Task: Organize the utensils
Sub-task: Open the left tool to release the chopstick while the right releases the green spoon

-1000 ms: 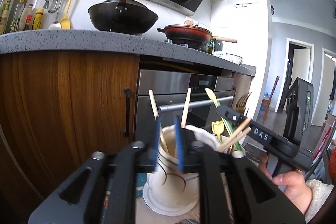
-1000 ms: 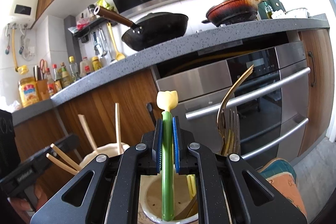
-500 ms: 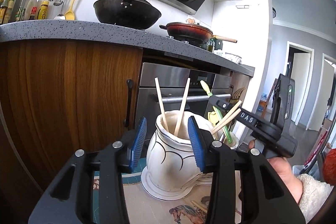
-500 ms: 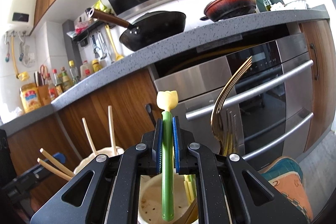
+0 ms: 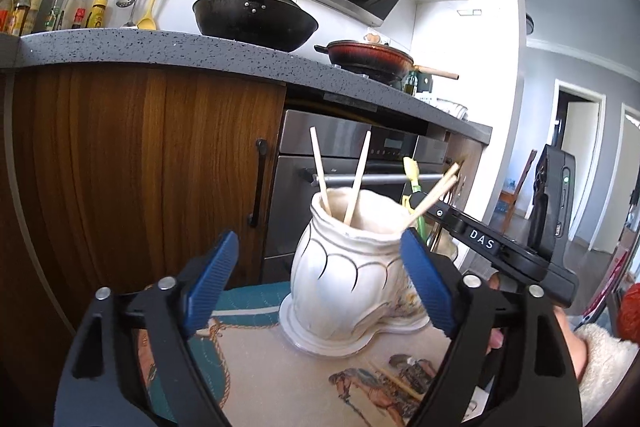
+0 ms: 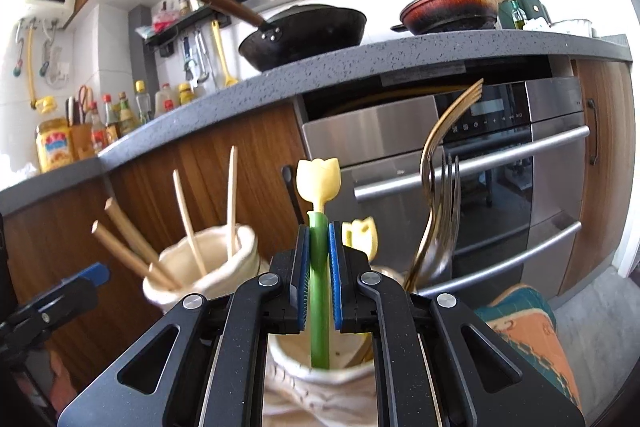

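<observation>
While the left gripper is spreading its blue pads, nothing is pinched between them; the white vase-shaped holder stands just ahead of the gap, nearer the right pad. That holder is cream-white ceramic with dark curved lines on its belly and a wavy rim, sitting on a white flared foot upon a printed mat. Four pale wooden chopsticks lean out of its mouth, two upright toward the back and two slanting off to the right.

The right gripper is pressed together on a green-stemmed utensil, whose handle end is a pale yellow tulip shape rising just above the pads. Its stem runs down between the pads into a second cream holder directly below the claw. A matching yellow tulip top and several metal forks stand just right of the pads.
</observation>
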`<state>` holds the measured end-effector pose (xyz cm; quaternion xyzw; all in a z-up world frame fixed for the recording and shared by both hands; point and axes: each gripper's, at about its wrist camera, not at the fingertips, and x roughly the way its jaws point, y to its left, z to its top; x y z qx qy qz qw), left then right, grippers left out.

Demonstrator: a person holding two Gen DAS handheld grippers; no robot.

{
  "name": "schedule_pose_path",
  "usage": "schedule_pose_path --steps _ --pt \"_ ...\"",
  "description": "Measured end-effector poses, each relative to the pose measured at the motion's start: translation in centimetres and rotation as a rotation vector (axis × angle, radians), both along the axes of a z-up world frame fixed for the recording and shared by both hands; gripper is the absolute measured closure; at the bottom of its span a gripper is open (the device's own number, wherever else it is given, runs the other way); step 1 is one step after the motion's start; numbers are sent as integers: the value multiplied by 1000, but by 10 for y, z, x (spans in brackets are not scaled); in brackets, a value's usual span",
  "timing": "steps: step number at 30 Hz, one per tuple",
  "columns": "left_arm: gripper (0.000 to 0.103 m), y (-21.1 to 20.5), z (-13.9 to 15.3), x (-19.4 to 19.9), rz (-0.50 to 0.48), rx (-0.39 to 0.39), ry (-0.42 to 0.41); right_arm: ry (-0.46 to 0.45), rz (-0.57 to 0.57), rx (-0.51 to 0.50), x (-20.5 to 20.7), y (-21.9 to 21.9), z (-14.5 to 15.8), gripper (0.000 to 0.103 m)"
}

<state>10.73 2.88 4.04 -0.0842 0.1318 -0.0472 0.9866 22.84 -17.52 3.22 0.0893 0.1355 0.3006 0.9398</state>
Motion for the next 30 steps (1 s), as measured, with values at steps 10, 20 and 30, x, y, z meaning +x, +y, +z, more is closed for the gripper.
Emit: schedule_pose_path --steps 10,20,30 --pt "6 -5 -14 -2 -12 37 43 42 -10 -56 -5 4 -6 91" --pt "6 -13 -17 -7 -21 76 50 18 -16 -32 -30 -9 5 64" --pt "6 -24 -28 -18 -51 106 96 63 -54 -90 -80 -33 0 18"
